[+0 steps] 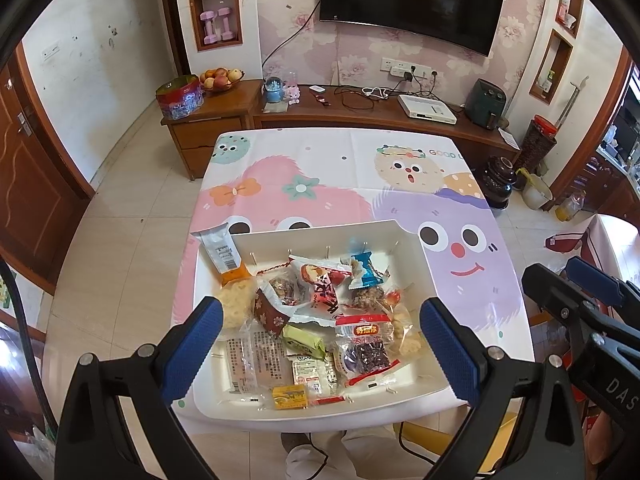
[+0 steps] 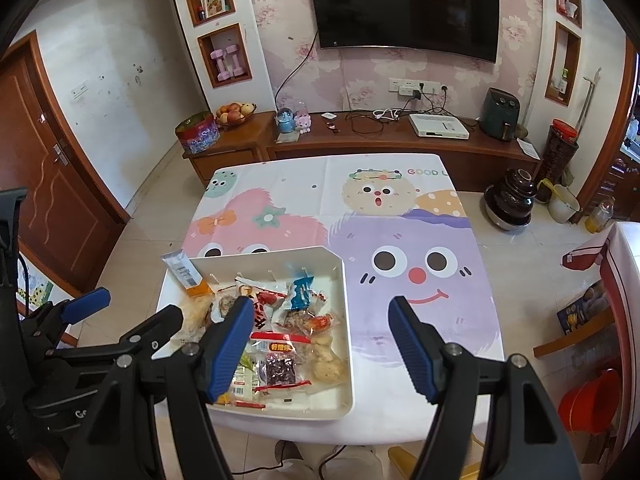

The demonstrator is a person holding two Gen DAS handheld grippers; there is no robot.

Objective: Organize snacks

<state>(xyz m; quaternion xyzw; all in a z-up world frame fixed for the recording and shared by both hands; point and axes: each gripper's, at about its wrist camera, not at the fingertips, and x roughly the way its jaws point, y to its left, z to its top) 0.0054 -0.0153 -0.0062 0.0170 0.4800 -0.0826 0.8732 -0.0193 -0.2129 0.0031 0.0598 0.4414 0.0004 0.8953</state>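
Both grippers are hovering over the table (image 1: 360, 160), jaws spread wide and gripping nothing. The left gripper (image 1: 320, 344) is hanging above the white tray (image 1: 416, 248), where the snacks (image 1: 320, 312) are lying heaped. The right gripper (image 2: 320, 344) is hanging over the tray's right edge.

White tray (image 1: 408, 240), a blue snack packet (image 1: 366, 270), a red-topped one (image 1: 362, 328); tabletop (image 1: 340, 160) cloth shows pink and purple cartoon monsters.
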